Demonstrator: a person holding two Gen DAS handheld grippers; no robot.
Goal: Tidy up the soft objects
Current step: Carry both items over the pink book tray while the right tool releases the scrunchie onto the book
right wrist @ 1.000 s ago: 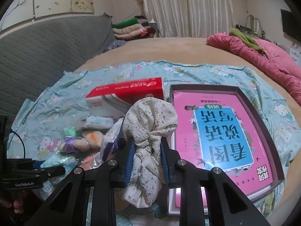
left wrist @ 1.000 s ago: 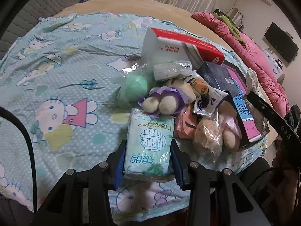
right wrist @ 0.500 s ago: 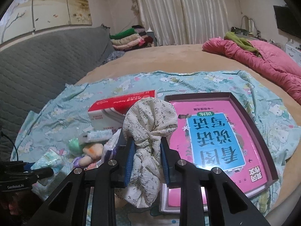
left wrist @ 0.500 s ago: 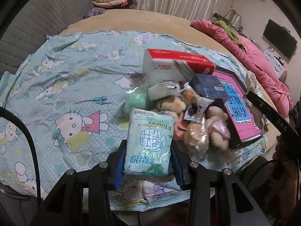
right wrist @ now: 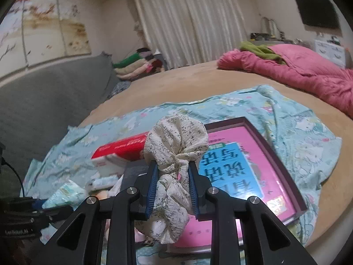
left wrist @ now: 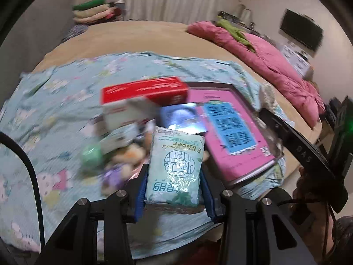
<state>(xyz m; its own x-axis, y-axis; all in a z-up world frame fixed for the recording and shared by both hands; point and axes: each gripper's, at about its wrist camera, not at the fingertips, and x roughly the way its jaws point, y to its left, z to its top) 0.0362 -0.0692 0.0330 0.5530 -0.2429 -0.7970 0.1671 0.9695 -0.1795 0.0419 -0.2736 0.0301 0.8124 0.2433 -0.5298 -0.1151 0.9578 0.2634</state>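
Left tool (left wrist: 174,183) clamps tissue pack (left wrist: 174,165); right tool (right wrist: 173,185) clamps floral scrunchie (right wrist: 174,154), both above pink book (right wrist: 242,165).

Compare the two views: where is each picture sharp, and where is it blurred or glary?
Left wrist view: the tissue pack between the jaws is sharp, the red box and toys behind smear, and glare hits the blue box. Right wrist view: the floral scrunchie is crisp; the pink book is slightly soft.
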